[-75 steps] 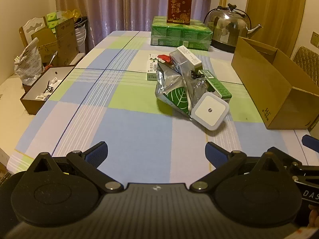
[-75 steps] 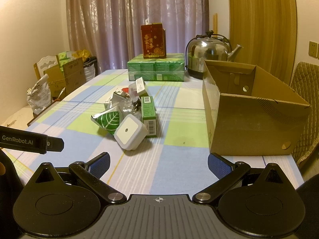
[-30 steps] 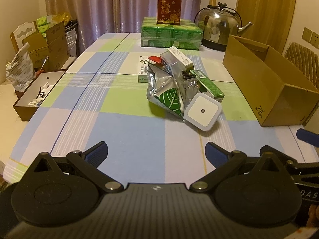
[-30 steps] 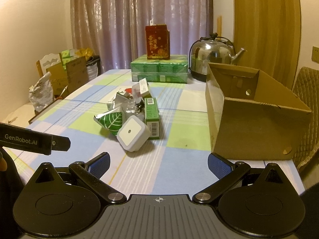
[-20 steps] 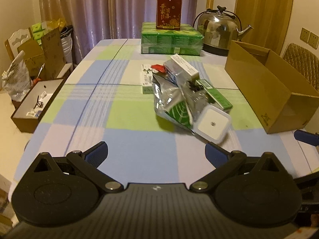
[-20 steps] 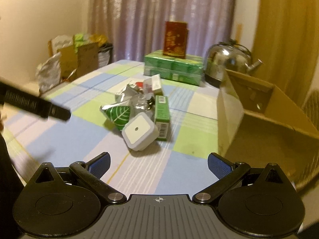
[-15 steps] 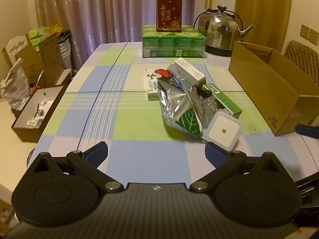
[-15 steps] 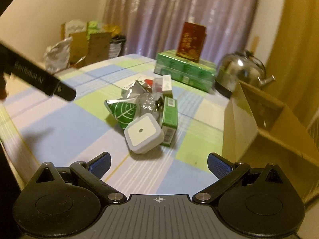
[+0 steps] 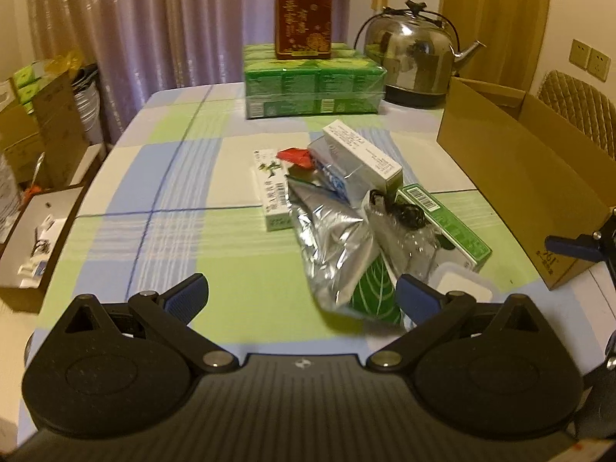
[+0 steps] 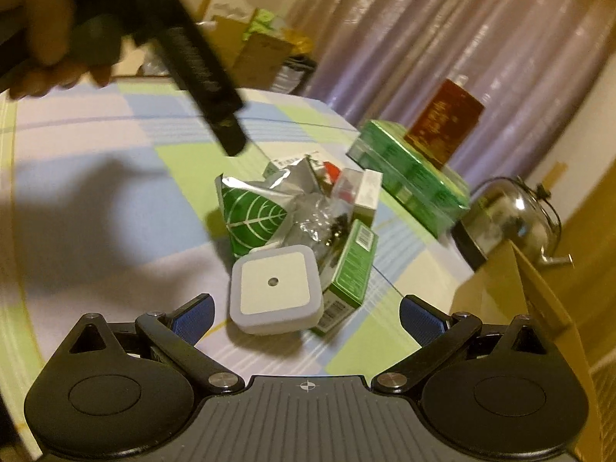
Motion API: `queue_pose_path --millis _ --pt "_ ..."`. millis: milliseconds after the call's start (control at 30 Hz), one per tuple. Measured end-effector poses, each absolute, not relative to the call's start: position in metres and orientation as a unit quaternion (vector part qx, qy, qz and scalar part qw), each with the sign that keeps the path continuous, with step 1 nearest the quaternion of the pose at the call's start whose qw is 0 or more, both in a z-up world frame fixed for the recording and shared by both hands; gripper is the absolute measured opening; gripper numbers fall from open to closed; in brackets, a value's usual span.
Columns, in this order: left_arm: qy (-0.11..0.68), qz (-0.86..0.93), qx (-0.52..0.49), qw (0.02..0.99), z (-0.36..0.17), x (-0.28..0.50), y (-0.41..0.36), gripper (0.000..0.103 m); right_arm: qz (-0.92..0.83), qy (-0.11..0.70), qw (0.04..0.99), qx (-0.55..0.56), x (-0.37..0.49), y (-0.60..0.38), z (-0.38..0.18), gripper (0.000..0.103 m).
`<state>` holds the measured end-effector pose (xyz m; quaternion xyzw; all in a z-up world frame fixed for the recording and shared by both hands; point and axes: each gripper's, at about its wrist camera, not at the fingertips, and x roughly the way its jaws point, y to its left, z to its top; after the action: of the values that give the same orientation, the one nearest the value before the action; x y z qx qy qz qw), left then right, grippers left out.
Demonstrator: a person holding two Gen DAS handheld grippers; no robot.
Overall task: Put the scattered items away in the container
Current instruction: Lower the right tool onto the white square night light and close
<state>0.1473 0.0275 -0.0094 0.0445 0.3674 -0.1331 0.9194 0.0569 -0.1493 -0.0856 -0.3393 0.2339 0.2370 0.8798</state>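
Worktop [image 9: 161, 200]: checked cloth. Carton [image 9: 516, 177] stands open-topped at its right side, nothing visible inside from these views. Nothing has gone in that I can see.

Pile [image 9: 346, 211] of scattered items sits mid-worktop, left of the carton and apart from it. Largest piece: foil pouch [image 10: 254, 215] with green leaf print. Next: green box [image 10: 352, 265], long axis running away from the right camera, toward the far edge. White box [image 9: 362, 154] lies tilted on top of the pile. Smallest: white square pad [image 10: 275, 288], flat-faced, leaning at the near edge of the pile, touching the green box.

Right hand-held gripper [image 10: 306, 317]: released, jaws wide, empty. The pad lies straight ahead of it, just beyond the fingertips, roughly centred in the gap. Tilted view, so this gripper is rolled.

Left hand-held gripper [image 9: 302, 296]: also released and empty. The pile lies ahead and to its right; the pad [image 9: 462, 287] is half hidden behind its right finger.

Judgement: right one is nearer and better aligned to the pad. The pad looks a likely first pick, then a carry rightward to the carton. The pad's width against the jaw gap looks close; a square approach is needed.
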Motion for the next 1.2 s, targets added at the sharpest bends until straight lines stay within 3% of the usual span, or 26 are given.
queue_pose_path --millis 367,500,867,1033,1200 --pt "0.390 -0.145 0.059 0.907 -0.033 0.182 0.026 0.102 0.260 0.217 0.851 -0.400 0.071 -0.133 -0.117 0.085" --pt "0.414 -0.144 0.050 0.898 -0.046 0.187 0.029 0.102 0.261 0.229 0.845 -0.406 0.078 -0.129 -0.125 0.075" --pt "0.415 -0.162 0.042 0.894 -0.048 0.189 0.032 0.102 0.255 0.218 0.842 -0.422 0.084 -0.121 -0.128 0.074" --pt "0.415 -0.167 0.036 0.893 -0.047 0.191 0.029 0.102 0.251 0.222 0.846 -0.415 0.087 -0.120 -0.127 0.062" --pt "0.417 -0.174 0.036 0.892 -0.047 0.192 0.024 0.102 0.247 0.230 0.856 -0.391 0.089 -0.126 -0.122 0.062"
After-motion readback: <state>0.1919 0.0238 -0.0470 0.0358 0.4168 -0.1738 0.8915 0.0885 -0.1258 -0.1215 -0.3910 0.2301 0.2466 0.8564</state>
